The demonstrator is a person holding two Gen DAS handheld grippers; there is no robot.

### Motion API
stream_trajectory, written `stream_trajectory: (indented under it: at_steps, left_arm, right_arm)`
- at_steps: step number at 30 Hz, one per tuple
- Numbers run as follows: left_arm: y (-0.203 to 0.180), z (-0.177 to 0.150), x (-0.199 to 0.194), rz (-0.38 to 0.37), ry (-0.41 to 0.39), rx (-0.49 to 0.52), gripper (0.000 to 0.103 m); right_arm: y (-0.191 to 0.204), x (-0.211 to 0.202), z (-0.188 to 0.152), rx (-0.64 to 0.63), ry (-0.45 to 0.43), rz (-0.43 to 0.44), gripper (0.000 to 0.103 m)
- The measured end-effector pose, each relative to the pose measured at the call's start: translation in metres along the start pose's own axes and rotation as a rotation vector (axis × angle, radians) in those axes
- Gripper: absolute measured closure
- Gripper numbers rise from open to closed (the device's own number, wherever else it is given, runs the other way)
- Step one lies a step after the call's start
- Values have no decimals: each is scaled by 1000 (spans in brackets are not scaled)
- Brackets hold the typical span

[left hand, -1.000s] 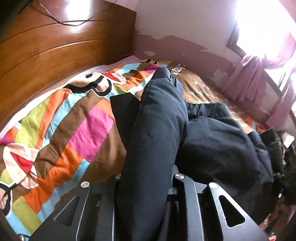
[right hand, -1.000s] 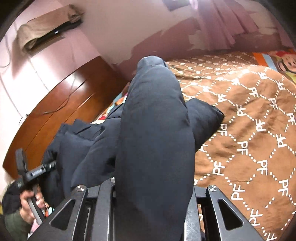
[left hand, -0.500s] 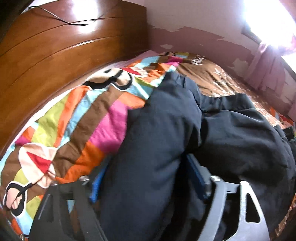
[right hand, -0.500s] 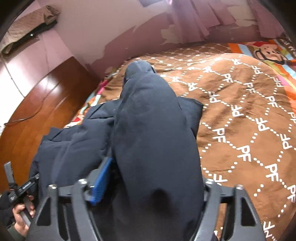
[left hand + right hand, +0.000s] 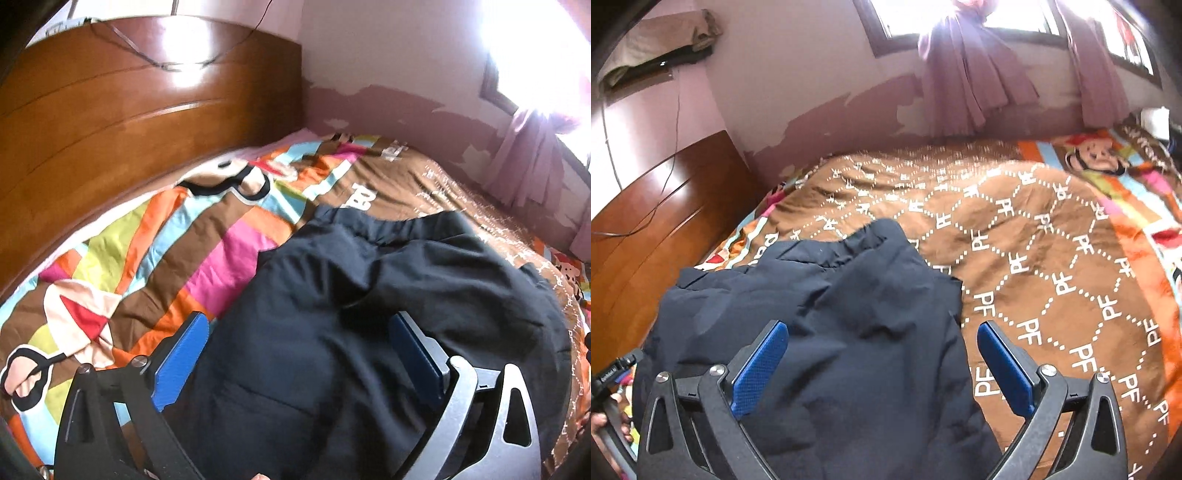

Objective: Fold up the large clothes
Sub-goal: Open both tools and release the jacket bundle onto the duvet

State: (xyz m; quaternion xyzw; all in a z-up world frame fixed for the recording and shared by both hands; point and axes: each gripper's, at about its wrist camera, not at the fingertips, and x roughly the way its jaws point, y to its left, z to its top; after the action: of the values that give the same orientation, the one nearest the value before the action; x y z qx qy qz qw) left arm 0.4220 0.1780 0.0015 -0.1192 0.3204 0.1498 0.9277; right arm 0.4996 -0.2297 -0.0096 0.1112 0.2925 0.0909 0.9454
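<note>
A large dark navy padded jacket (image 5: 362, 325) lies bunched on the bed, folded over itself; it also shows in the right wrist view (image 5: 849, 317). My left gripper (image 5: 299, 354) is open, its blue pads (image 5: 181, 354) spread on either side of the jacket's near part. My right gripper (image 5: 882, 365) is open too, its blue pads (image 5: 1004, 369) wide apart over the jacket's near right edge. Neither holds any cloth.
The bed has a striped cartoon cover (image 5: 155, 251) and a brown "PF" patterned quilt (image 5: 1052, 258). A wooden headboard (image 5: 110, 122) runs along the left. Pink curtains (image 5: 975, 85) hang under the window. The person's hand with the other gripper (image 5: 609, 398) shows at lower left.
Both grippers opened and let go of the jacket fold they held up. The fold dropped flat onto the rest of the jacket, and both grippers drew back slightly.
</note>
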Motion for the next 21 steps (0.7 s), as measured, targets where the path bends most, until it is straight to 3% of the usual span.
stream_trajectory:
  at_steps: [10,21]
  left_arm:
    - [-31,-8,-49,-67,-146,95,2]
    - [-56,-21,-114,-144,-329,191,2]
  right_arm:
    - [17,-29,-6,-45,-76,-9,0]
    - [48,-82,-17,-148,-178,101,0]
